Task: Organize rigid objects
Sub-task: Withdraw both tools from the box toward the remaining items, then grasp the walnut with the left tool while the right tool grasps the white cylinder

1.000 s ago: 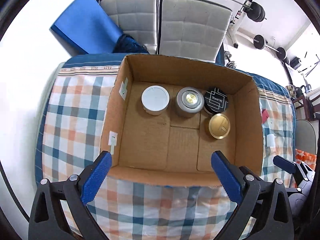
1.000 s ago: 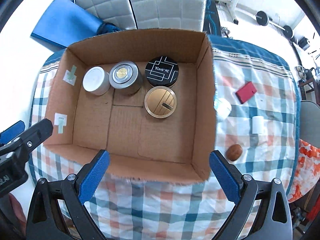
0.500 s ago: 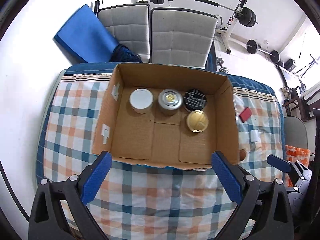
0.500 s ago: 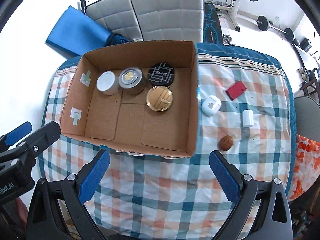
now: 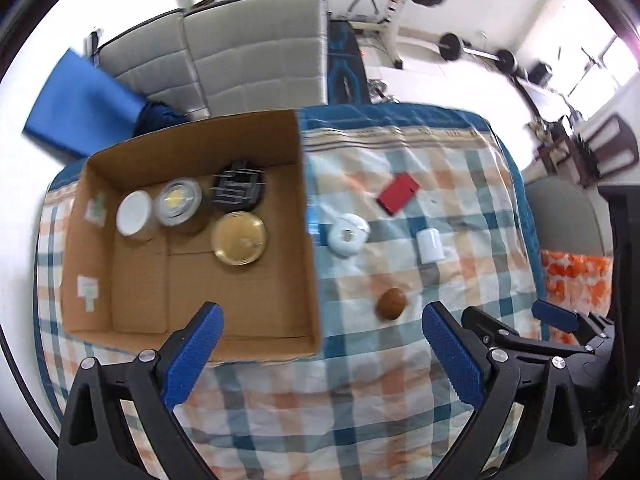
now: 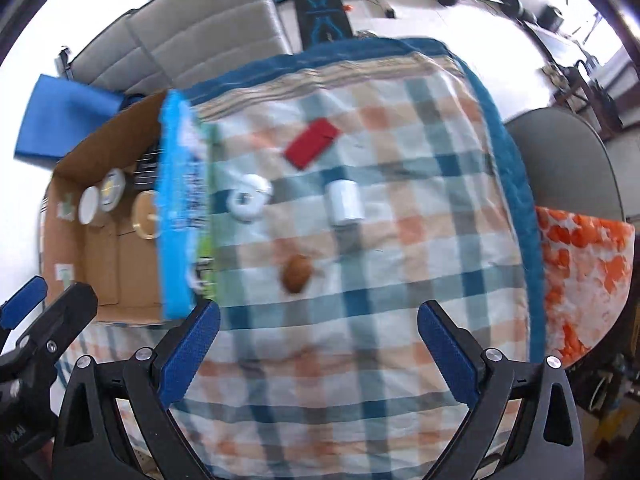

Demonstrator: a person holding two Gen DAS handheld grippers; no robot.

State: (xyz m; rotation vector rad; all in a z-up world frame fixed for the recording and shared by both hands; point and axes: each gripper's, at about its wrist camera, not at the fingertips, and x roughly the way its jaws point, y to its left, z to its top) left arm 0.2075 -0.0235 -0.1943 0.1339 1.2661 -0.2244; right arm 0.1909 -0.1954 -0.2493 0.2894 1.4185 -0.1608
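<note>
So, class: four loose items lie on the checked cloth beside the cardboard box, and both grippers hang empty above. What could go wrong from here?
1. The brown oval object looks rounded; the closing right gripper, nothing between its jaws, could nudge it rolling.
2. The white round case lies close to the cardboard box wall, which a finger may catch.
3. The left gripper hangs close beside the right; both could collide.

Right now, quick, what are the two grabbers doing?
Left gripper: open, holding nothing.
Right gripper: open, its fingers closing a little, nothing between them.
</note>
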